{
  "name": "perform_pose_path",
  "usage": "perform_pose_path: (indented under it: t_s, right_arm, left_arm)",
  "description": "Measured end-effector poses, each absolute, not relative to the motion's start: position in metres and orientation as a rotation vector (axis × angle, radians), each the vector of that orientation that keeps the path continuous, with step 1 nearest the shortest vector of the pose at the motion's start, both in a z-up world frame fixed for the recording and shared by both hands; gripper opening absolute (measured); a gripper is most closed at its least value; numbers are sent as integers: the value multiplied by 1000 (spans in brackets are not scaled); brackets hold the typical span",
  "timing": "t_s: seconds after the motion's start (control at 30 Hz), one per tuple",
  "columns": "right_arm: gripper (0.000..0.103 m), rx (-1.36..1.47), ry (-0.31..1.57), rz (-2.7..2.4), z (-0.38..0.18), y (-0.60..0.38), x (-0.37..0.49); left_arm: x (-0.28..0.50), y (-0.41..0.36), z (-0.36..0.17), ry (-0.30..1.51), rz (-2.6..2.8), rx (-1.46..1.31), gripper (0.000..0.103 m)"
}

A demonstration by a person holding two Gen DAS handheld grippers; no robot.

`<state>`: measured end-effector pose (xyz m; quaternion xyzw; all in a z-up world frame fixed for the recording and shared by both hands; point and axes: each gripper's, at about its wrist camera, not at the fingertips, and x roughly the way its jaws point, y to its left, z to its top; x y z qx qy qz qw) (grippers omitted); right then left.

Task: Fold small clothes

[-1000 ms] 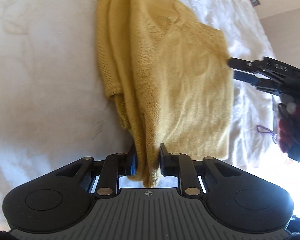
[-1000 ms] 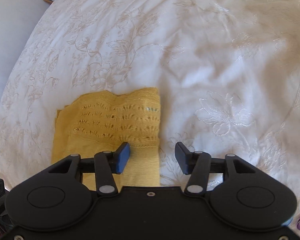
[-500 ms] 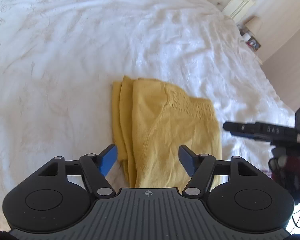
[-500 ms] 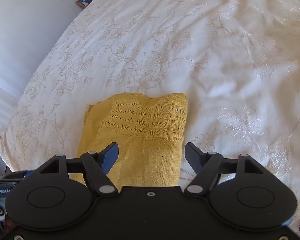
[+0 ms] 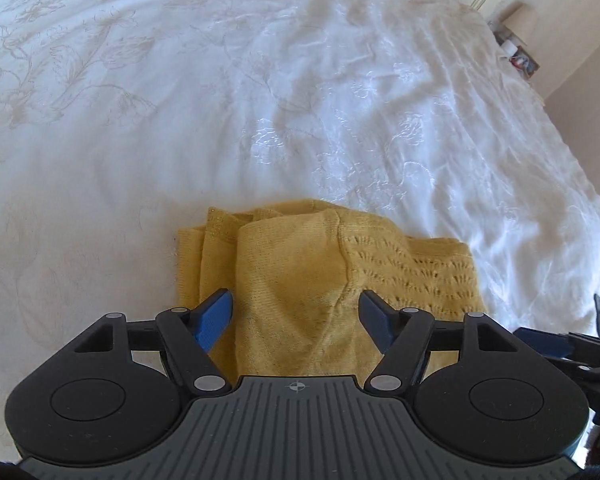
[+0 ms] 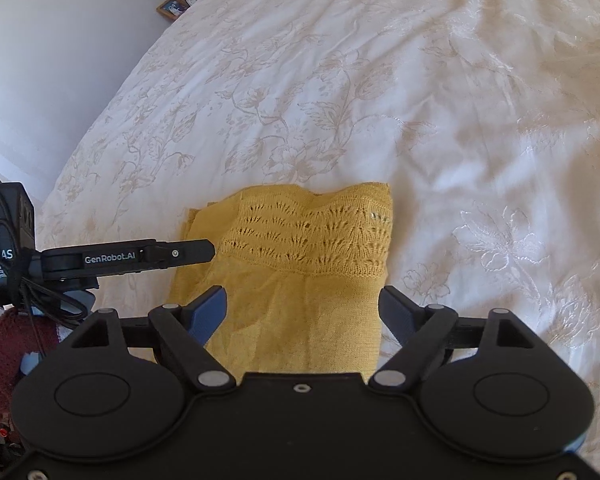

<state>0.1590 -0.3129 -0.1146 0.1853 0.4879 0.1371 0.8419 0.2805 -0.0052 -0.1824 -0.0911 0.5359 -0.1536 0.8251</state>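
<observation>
A folded yellow knit (image 5: 300, 280) lies flat on the white bedspread (image 5: 260, 100), just beyond both claws, in what looks like the release after a fold. The left gripper (image 5: 296, 312) stands apart and empty above the cloth, and the right gripper (image 6: 303, 312), whose jaws have just been opening, grips nothing either. Next comes a judgement: another fold or a new garment; the knit's near edge is hidden behind the grippers, and a dark red item (image 6: 4, 344) is cut off.
</observation>
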Motion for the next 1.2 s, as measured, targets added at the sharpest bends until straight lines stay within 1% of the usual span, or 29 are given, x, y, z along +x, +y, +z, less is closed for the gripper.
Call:
perform_pose_path:
  t_s: [0.13,0.17,0.2,0.23,0.3,0.33,0.37,0.47,0.57,0.7,0.8,0.9,0.97,1.03,1.1,1.13,1.17,1.2]
  right_arm:
    - [85,402,1026,293,-114,-313,161]
    - [85,403,1027,294,-114,-313,162]
    - [85,405,1029,294,-115,-312,162]
    - [85,407,1034,293,-116,-312,163]
    - [85,406,1042,290,-119,-311,164]
    - [85,406,1045,290,-120,-311,164]
    - [85,405,1047,290,-120,-310,163]
    - [85,393,1047,294,-120,-308,163]
    - [85,371,1011,293,-114,-307,162]
    - [85,350,959,335,-108,-302,173]
    - [85,332,976,385,-117,-294,191]
    - [85,308,1054,398,-139,-285,213]
    - [85,309,1124,388,-157,-283,228]
    - [86,311,1154,372,-168,-282,237]
    - [90,308,1153,374,-168,-282,240]
    - [93,306,1143,380,-165,-281,239]
    - [94,304,1130,385,-162,-281,236]
    - [95,305,1114,387,-158,-281,233]
  left_arm:
    - [284,0,-188,1155,-305,-203,67]
    - [285,0,-190,1159,-316,-208,63]
    - [286,-1,-191,1161,-332,-210,57]
    - [287,-3,-191,1162,-350,-206,42]
    - [287,-8,-189,1156,-349,-193,40]
    - [287,-10,-188,1152,-332,-187,32]
    - [287,-11,-189,1149,-340,-200,8]
    - [281,-7,-182,1108,-297,-201,6]
    - [274,2,-174,1073,-250,-175,5]
    - [277,13,-180,1097,-243,-142,5]
    - [282,13,-187,1118,-228,-147,5]
    - [285,9,-192,1139,-205,-133,9]
    - [288,8,-197,1162,-191,-133,14]
    - [290,9,-200,1174,-189,-144,23]
    - [291,10,-199,1177,-195,-148,26]
    - [290,11,-197,1172,-203,-144,32]
    - [288,11,-195,1164,-206,-136,44]
    - [285,11,-190,1146,-202,-120,52]
